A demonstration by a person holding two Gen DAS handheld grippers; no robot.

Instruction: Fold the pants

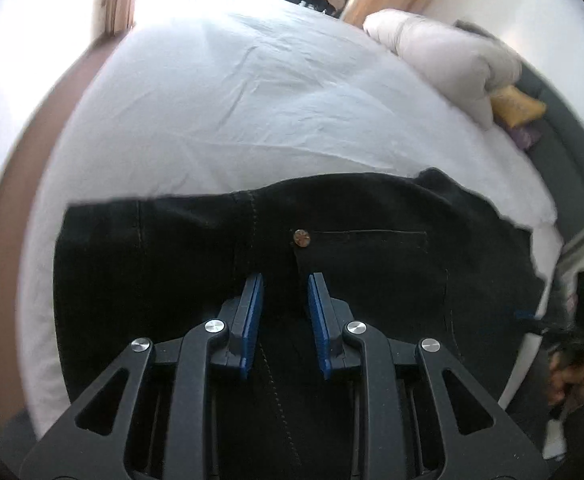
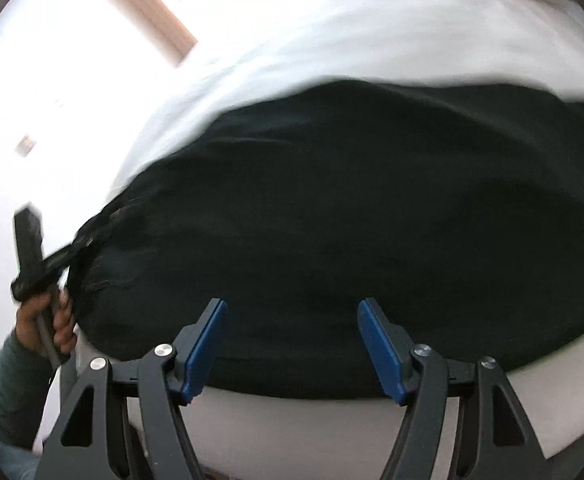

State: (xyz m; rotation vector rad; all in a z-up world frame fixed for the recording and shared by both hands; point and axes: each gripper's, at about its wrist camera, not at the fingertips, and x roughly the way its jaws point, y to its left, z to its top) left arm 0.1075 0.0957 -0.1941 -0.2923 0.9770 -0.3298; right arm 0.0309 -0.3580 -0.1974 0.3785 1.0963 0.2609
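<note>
A: Black denim, that was the pants (image 1: 292,264), lying flat on the white bed (image 1: 231,100) near its front edge.

B: And the grippers?

A: The left gripper (image 1: 285,280) hung over the seat, jaws parted a little with cloth showing between them, gripping nothing that I could see. The right gripper (image 2: 292,308) stood spread wide above the near edge of the cloth, released.

B: What might have gone wrong?

A: My guess: the left jaws could close on one layer only, so the fold would drag the top cloth and leave the under layer behind. The sheet was loose and creased too, so it could get pinched up with the denim.

B: Did the views differ?

A: Yes. The left one showed the rivet (image 1: 301,237), the pocket (image 1: 368,256) stitching and a pillow (image 1: 444,60). The right one, blurred, showed only plain dark cloth, but it caught the hand (image 2: 47,320) on the left handle, which the other view did not.
</note>
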